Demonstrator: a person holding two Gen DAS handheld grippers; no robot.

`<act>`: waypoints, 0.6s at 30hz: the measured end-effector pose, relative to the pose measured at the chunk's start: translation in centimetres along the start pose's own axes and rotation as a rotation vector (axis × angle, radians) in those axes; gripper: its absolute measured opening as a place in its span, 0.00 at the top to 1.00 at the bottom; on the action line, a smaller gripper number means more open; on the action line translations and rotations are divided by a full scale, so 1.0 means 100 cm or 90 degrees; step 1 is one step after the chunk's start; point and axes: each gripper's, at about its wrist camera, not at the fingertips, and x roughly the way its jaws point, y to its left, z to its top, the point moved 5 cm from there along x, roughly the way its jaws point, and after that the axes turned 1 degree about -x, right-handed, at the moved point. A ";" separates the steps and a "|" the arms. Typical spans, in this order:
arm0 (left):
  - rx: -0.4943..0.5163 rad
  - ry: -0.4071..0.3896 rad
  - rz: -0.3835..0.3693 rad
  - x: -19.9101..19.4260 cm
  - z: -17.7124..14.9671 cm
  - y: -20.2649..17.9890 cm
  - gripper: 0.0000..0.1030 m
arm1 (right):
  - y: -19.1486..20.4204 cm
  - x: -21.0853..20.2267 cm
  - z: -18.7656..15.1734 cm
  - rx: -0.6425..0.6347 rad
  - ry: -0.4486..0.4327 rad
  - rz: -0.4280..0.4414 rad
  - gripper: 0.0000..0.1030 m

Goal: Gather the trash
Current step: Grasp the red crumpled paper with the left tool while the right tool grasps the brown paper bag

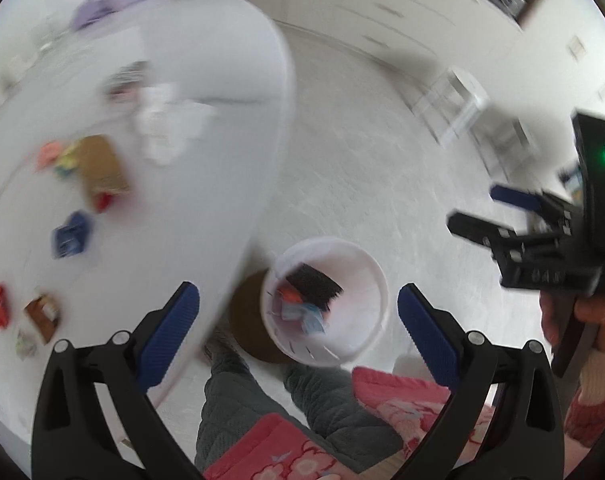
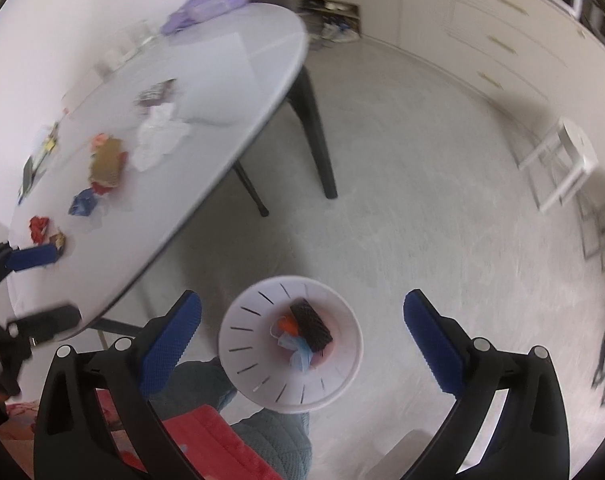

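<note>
Both grippers hung above the floor, pointing steeply down. Left gripper (image 1: pixel 298 312) spread wide, nothing between its fingers. Right gripper (image 2: pixel 302 324) likewise spread wide and empty. White bin (image 2: pixel 242 344) stood on the floor just off the tabletop (image 2: pixel 222 80) edge, below both grippers; it held a black block (image 2: pixel 312 322) and blue and orange scraps. Loose trash lay on the tabletop: crumpled white paper (image 2: pixel 154 140), brown wrapper (image 2: pixel 106 160), blue wrapper (image 2: pixel 82 204), red wrapper (image 2: pixel 39 227).
</note>
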 end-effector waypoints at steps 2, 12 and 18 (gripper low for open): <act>-0.035 -0.024 0.031 -0.010 0.002 0.022 0.08 | 0.022 -0.002 0.014 -0.031 -0.009 0.016 0.03; -0.256 -0.111 0.146 -0.070 -0.010 0.176 0.08 | 0.138 0.008 0.079 -0.130 -0.034 0.107 0.03; -0.365 -0.110 0.189 -0.079 -0.032 0.262 0.08 | 0.202 0.028 0.110 -0.159 -0.030 0.138 0.03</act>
